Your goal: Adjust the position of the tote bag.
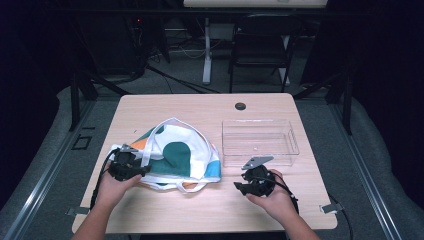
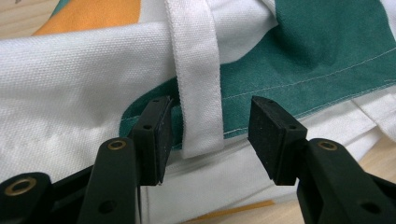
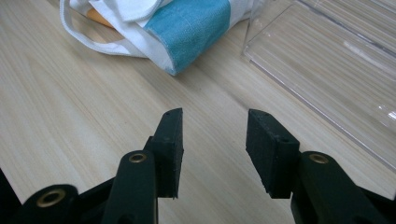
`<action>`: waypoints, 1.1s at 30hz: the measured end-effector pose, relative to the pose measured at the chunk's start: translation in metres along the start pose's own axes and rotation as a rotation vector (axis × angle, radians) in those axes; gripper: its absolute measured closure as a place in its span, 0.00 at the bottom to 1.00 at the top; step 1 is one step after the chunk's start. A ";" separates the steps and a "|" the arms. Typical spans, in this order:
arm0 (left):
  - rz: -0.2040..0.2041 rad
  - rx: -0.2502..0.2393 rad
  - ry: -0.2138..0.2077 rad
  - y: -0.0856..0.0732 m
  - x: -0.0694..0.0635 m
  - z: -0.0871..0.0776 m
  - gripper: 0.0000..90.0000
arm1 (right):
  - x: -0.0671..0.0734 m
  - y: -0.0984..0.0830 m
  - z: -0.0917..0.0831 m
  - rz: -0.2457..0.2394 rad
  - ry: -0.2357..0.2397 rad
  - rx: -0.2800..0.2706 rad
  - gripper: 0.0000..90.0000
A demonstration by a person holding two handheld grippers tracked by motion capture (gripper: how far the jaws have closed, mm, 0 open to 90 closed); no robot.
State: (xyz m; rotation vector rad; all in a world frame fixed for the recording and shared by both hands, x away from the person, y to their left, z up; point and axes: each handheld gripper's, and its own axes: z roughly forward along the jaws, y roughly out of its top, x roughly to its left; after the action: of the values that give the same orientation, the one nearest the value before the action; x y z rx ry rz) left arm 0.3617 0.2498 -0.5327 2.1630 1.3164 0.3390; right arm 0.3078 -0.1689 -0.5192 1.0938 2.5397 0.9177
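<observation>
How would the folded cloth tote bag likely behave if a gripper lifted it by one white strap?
The tote bag is woven cloth lying in soft folds, so it would probably sag and unfold. Its strap looks thin and flat, likely easy to pinch.

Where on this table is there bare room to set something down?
Bare wood runs along the table's far edge behind the tote bag and clear bin, and along the near edge between the left gripper and right gripper. The bin is empty. The left-middle is crowded by the bag.
</observation>
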 end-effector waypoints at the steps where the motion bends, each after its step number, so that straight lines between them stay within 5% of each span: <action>1: 0.000 0.000 0.000 0.000 0.000 0.000 0.56 | 0.000 0.000 0.000 0.000 -0.002 0.002 0.63; 4: -0.013 -0.011 -0.045 0.000 0.003 0.002 0.56 | 0.001 -0.001 0.000 0.003 -0.005 0.000 0.63; 16: -0.008 -0.007 -0.068 0.000 0.004 -0.002 0.62 | 0.004 -0.001 0.001 -0.013 -0.004 -0.006 0.62; 25: -0.011 -0.027 -0.056 -0.004 0.006 -0.009 0.86 | 0.009 0.005 0.005 -0.019 0.011 -0.018 0.62; 33: 0.007 -0.038 -0.043 -0.005 0.005 -0.013 0.96 | 0.022 0.019 0.008 -0.035 0.047 -0.036 0.63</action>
State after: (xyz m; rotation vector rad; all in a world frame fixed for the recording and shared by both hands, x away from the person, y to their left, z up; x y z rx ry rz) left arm 0.3538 0.2603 -0.5260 2.1328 1.2687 0.3154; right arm 0.3070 -0.1398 -0.5130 1.0256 2.5607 0.9879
